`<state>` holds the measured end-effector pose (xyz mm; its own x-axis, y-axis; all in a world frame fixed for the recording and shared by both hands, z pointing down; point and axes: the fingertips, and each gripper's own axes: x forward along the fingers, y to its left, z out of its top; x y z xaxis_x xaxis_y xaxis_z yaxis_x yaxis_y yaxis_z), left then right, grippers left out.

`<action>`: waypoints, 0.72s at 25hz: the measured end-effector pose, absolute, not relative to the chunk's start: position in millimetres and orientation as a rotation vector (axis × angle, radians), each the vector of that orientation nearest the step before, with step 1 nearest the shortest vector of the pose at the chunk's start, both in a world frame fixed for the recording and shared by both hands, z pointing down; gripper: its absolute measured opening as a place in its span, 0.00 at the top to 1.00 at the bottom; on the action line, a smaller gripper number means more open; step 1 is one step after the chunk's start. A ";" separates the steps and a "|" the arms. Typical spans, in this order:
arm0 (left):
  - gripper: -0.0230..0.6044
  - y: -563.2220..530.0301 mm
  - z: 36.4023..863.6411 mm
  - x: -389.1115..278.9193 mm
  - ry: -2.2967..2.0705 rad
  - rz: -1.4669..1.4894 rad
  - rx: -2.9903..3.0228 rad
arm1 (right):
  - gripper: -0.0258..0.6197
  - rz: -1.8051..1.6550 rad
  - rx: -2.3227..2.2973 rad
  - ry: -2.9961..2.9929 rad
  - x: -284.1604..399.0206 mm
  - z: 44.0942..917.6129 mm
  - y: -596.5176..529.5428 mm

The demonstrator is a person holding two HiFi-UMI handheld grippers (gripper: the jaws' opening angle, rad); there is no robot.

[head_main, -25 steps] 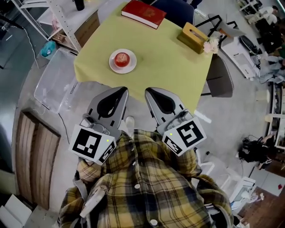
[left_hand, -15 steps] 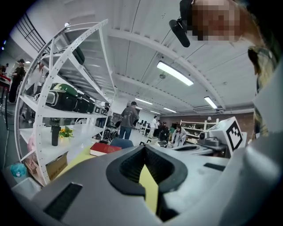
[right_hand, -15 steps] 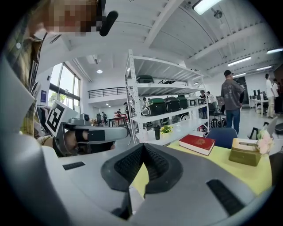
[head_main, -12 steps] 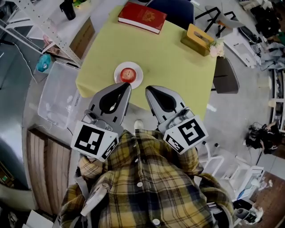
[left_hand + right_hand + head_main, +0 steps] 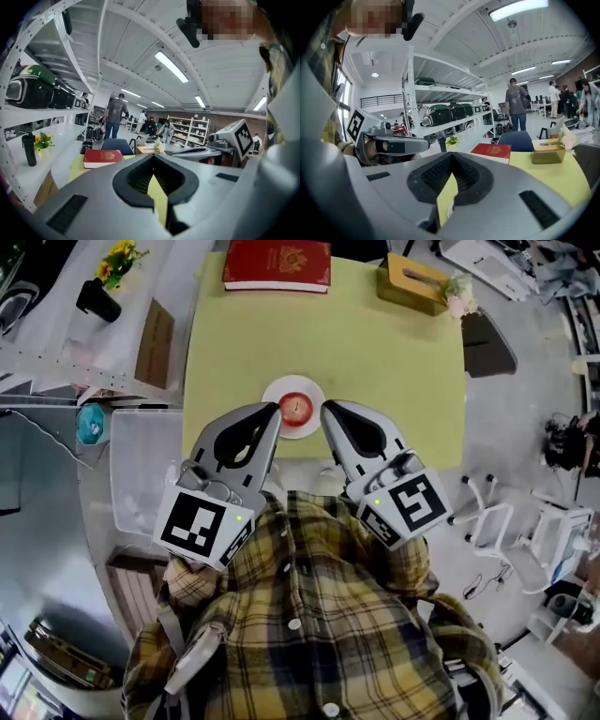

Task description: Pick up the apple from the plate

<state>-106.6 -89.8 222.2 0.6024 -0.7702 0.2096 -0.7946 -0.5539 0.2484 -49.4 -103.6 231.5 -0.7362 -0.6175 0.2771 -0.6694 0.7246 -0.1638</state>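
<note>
My left tongs [image 5: 274, 411] and right tongs [image 5: 326, 409] are pressed together, empty; unopened, they could knock the apple [image 5: 296, 408] off its plate [image 5: 293, 382].

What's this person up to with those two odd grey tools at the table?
A person in a plaid shirt holds a gripper in each hand at the near edge of a yellow-green table. The left gripper and right gripper point toward a red apple on a white plate, one tip either side of it in the head view. Both are shut and empty; the apple is not yet picked up.
</note>
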 end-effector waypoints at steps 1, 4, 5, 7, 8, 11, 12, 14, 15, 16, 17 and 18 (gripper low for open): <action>0.95 -92.8 225.3 -107.9 -1.243 0.122 2.528 | 0.96 0.379 1.059 -2.713 -51.2 234.2 -105.8; 0.95 -100.5 234.3 -108.4 -1.173 0.140 2.556 | 0.96 0.392 1.124 -2.679 -55.0 243.8 -108.1; 0.95 -101.3 237.5 -107.0 -1.149 0.145 2.562 | 0.96 0.395 1.139 -2.666 -55.2 247.6 -107.1; 0.95 -100.8 244.9 -103.2 -1.113 0.153 2.563 | 0.96 0.393 1.166 -2.641 -52.9 254.9 -105.0; 0.95 -101.0 248.7 -101.5 -1.106 0.159 2.561 | 0.96 0.392 1.177 -2.634 -50.6 258.0 -105.3; 0.95 -105.1 257.6 -95.3 -1.114 0.176 2.572 | 0.96 0.411 1.187 -2.637 -42.9 267.0 -108.4; 0.95 -106.9 259.3 -92.7 -1.121 0.179 2.581 | 0.96 0.427 1.174 -2.645 -41.6 270.4 -108.4; 0.95 -111.2 261.5 -89.0 -1.139 0.171 2.589 | 0.96 0.465 1.129 -2.663 -41.6 276.9 -105.6; 0.95 -114.2 262.8 -88.5 -1.150 0.163 2.586 | 0.96 0.475 1.109 -2.667 -42.0 280.3 -104.4; 0.95 -117.8 264.7 -88.7 -1.162 0.157 2.582 | 0.96 0.477 1.095 -2.667 -42.0 284.1 -104.2; 0.95 -121.7 267.1 -89.2 -1.175 0.155 2.577 | 0.96 0.478 1.085 -2.667 -41.6 287.8 -105.2; 0.95 -125.1 269.9 -89.5 -1.187 0.157 2.572 | 0.96 0.479 1.077 -2.668 -40.9 291.3 -106.7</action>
